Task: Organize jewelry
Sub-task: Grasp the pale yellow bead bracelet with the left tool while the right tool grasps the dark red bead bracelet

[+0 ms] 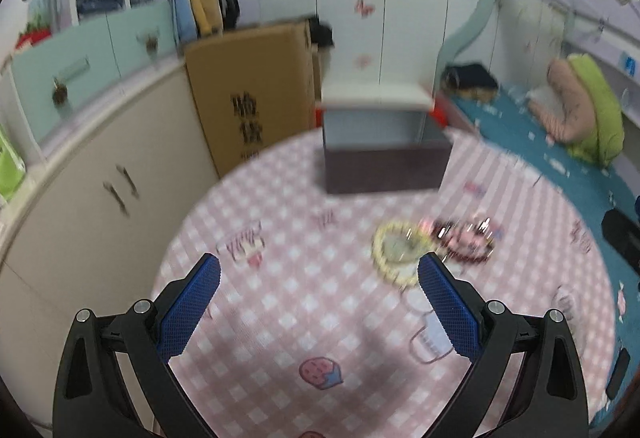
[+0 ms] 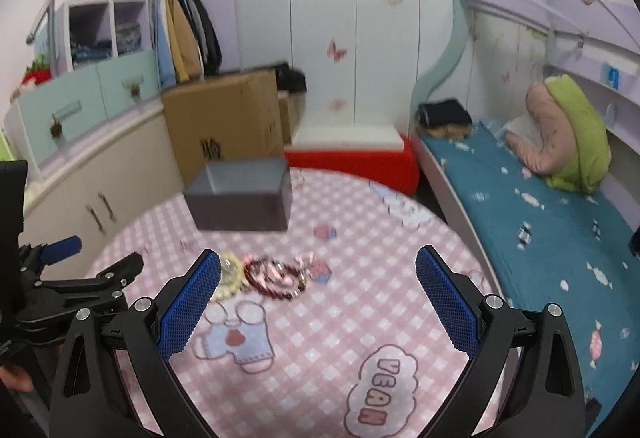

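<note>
Both tongs hover released and empty above the pink checked worktop (image 2: 360, 278): left tongs (image 1: 319, 270), right tongs (image 2: 318, 266). The jewelry pile (image 2: 268, 276) lies ahead, before an open dark box (image 2: 240, 206).

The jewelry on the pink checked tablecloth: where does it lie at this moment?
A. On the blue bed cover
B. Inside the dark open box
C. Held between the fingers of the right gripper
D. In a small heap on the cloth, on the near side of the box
D: the jewelry lies heaped on the tablecloth, nearer the cameras than the dark box, and both the left gripper and the right gripper are open and hold nothing.
</note>
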Demonstrator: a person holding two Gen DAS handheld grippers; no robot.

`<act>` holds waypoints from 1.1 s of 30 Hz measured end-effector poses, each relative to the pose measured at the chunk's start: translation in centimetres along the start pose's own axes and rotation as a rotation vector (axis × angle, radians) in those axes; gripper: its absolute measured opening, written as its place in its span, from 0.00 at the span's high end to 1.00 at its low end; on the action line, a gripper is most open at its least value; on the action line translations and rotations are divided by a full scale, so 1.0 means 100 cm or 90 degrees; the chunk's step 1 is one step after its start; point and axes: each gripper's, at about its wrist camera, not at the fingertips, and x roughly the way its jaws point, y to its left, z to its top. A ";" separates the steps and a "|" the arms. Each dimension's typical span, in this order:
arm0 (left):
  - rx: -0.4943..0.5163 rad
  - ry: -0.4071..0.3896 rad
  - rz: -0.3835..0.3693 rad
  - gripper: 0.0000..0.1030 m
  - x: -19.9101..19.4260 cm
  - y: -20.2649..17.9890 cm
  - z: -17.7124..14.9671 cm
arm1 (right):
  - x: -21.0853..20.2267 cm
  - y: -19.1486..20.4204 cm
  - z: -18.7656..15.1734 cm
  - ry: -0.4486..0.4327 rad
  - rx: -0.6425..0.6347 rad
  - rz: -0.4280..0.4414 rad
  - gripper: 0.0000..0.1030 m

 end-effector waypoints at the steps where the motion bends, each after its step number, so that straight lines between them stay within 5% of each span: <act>1: 0.001 0.011 0.003 0.07 0.006 0.000 -0.002 | 0.008 0.001 -0.002 0.011 -0.008 -0.006 0.08; 10: -0.028 0.123 -0.032 0.07 0.064 -0.001 -0.006 | 0.058 0.000 -0.017 0.082 -0.018 0.008 0.08; 27: -0.018 0.184 -0.047 0.07 0.102 -0.001 0.003 | 0.099 -0.006 -0.022 0.144 -0.009 0.036 0.08; 33: 0.016 0.177 -0.050 0.29 0.094 0.011 -0.002 | 0.108 0.002 -0.025 0.163 -0.026 0.063 0.08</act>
